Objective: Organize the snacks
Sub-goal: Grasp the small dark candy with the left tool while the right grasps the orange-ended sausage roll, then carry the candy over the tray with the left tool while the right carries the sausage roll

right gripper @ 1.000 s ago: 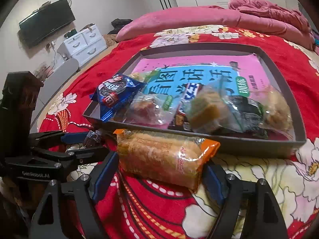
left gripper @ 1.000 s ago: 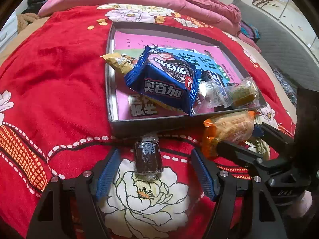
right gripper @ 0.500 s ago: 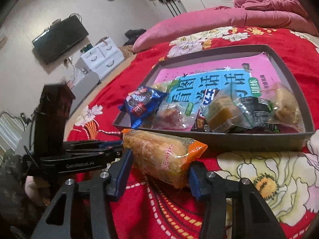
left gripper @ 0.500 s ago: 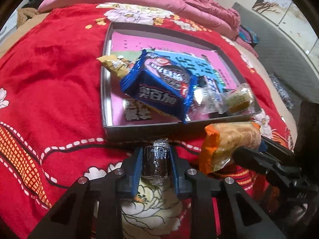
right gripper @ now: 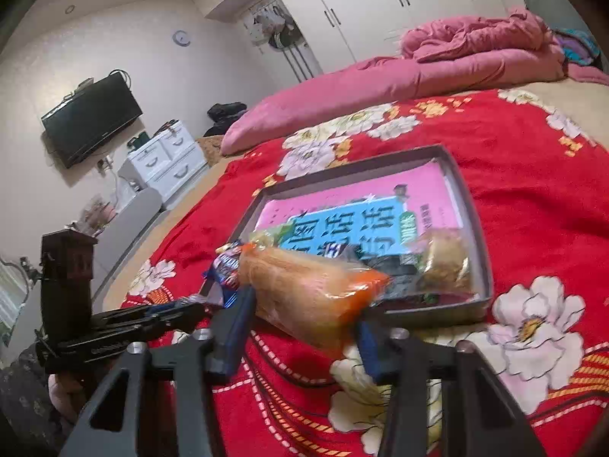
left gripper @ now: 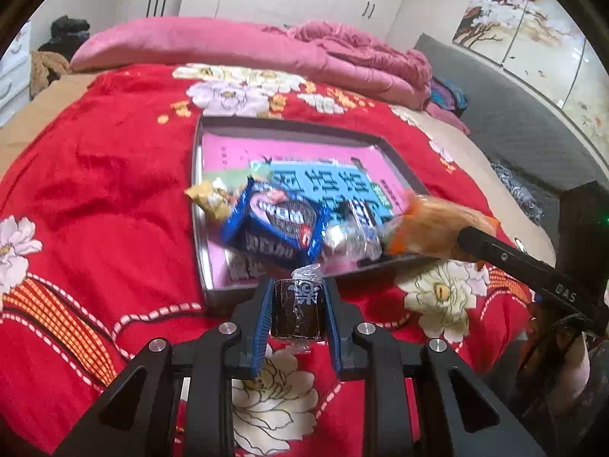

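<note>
My left gripper (left gripper: 297, 294) is shut on a small dark brown snack (left gripper: 297, 316) in clear wrap, held above the red blanket just in front of the grey tray (left gripper: 198, 205). In the right wrist view my right gripper (right gripper: 304, 310) has its jaws closing, and the pads press the sides of an orange-wrapped cake pack (right gripper: 304, 289), lifted over the tray's near rim (right gripper: 430, 314). That orange pack (left gripper: 437, 230) shows blurred at the tray's right corner in the left wrist view. A blue cookie pack (left gripper: 276, 228) and several other wrapped snacks lie at the tray's near end.
A pink and blue printed sheet (left gripper: 304, 160) lines the tray floor. The red flowered blanket (left gripper: 95, 198) covers the bed, with a pink quilt and pillows (left gripper: 247, 45) at its far end. White drawers (right gripper: 167, 160) and a wall television (right gripper: 91, 118) stand beyond the bed.
Both grippers went from open around their snacks to shut on them, then rose off the blanket. The orange pack moved toward the tray's corner.
</note>
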`<state>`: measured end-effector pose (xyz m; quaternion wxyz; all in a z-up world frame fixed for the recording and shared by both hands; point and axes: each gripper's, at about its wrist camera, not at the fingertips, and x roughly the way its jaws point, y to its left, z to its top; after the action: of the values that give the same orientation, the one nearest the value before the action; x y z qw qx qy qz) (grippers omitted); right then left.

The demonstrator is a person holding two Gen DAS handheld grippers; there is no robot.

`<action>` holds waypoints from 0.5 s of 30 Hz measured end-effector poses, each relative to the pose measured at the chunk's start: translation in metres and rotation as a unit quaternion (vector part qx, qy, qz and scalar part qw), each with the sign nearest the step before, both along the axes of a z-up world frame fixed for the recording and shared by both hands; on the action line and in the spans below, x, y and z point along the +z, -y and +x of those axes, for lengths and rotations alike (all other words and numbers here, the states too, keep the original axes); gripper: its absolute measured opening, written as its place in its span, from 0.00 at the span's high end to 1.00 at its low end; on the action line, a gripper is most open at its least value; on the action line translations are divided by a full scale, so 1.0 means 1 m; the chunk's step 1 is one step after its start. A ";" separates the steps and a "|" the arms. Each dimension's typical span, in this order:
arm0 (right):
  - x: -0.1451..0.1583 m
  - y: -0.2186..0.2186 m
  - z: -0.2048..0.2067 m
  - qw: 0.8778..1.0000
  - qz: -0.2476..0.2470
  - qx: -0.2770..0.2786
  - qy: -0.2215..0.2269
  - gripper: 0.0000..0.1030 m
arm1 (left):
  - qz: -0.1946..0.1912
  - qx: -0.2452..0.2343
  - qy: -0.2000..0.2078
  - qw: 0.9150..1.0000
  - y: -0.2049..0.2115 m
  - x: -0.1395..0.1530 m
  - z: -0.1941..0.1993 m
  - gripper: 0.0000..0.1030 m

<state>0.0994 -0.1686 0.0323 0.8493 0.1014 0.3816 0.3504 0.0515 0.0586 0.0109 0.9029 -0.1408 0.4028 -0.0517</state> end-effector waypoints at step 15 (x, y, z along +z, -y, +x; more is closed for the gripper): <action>-0.018 -0.006 0.018 0.999 -0.047 -0.024 -0.005 0.69 | 0.003 0.030 -0.015 0.999 -0.015 -0.012 0.022 0.74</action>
<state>0.1178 -0.1629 0.0142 0.8595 0.0723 0.3993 0.3106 0.0735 0.0733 -0.0010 0.8984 -0.1509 0.4118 -0.0218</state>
